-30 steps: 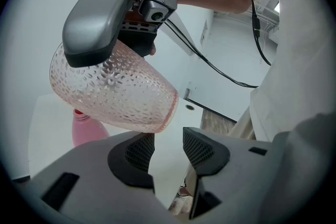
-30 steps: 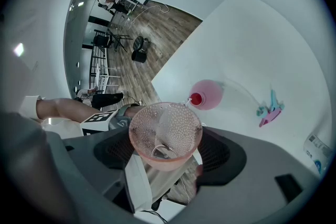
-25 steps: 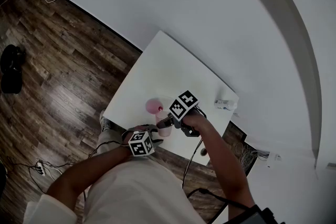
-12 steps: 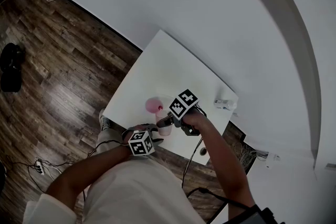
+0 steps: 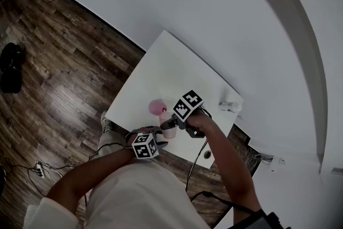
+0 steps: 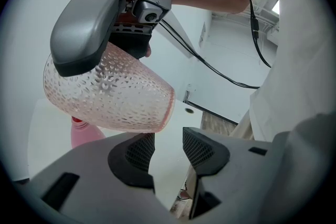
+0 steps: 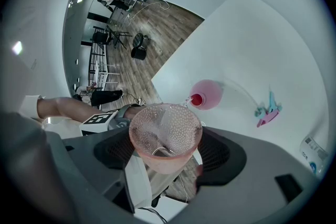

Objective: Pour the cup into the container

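White table (image 5: 161, 67) fills mid-frame; right gripper (image 7: 167, 153) pads pinch a pink dimpled translucent cup (image 7: 165, 134), tipped toward the pink narrow-mouthed container (image 7: 208, 94) just beyond its lip; left gripper (image 6: 164, 148) gapes empty, lower frame; likely risk: hasty tilt overshoots that small mouth, spilling.

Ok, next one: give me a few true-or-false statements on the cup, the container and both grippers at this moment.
1. The right gripper is shut on the pink cup. True.
2. The left gripper grips the pink container. False: its jaws stand apart with nothing between them.
3. The cup stands upright on the white table. False: it is held off the table and tilted, its rim toward the container's red neck.
4. The container stands on the table. True.
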The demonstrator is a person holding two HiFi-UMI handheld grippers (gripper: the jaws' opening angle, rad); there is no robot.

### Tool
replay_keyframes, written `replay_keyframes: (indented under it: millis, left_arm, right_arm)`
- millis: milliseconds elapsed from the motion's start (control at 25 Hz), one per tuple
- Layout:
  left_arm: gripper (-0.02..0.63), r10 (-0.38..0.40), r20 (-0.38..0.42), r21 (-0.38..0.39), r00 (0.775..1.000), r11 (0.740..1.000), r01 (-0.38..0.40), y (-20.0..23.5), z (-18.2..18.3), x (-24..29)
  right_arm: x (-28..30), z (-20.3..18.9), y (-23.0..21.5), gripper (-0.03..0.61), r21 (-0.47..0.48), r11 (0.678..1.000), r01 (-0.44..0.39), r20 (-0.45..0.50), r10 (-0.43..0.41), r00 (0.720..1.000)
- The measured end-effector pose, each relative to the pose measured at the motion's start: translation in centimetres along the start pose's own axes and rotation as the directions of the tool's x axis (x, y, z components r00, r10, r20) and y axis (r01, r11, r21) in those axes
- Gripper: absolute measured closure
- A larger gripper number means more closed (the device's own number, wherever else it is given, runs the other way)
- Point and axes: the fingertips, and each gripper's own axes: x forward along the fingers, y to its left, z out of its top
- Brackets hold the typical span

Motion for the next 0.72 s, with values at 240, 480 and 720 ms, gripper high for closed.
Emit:
replay_keyframes:
  millis: [240, 480, 720]
  left_arm:
    - [0.436, 0.0, 0.003, 0.001, 1.0, 1.0, 0.0, -0.06, 0.16, -0.07]
    - [0.436, 0.001, 0.005, -0.001, 1.0, 1.0, -0.001, -0.03, 0.38, -0.16]
    - [0.437, 0.005, 0.011, -0.002, 1.0, 1.0, -0.005, 0.09, 0.66, -0.11]
  right_arm:
    - [-0.04, 0.04, 0.05, 0.202, 0.0, 1.0, 0.004, -0.003, -0.004, 1.0]
    - [-0.17, 0.17, 0.11, 0.202, 0.005, 1.0, 0.001, 0.002, -0.001, 1.0]
    - [-0.42, 0.26, -0.01, 0.202, 0.011, 1.0, 0.008, 0.008, -0.008, 1.0]
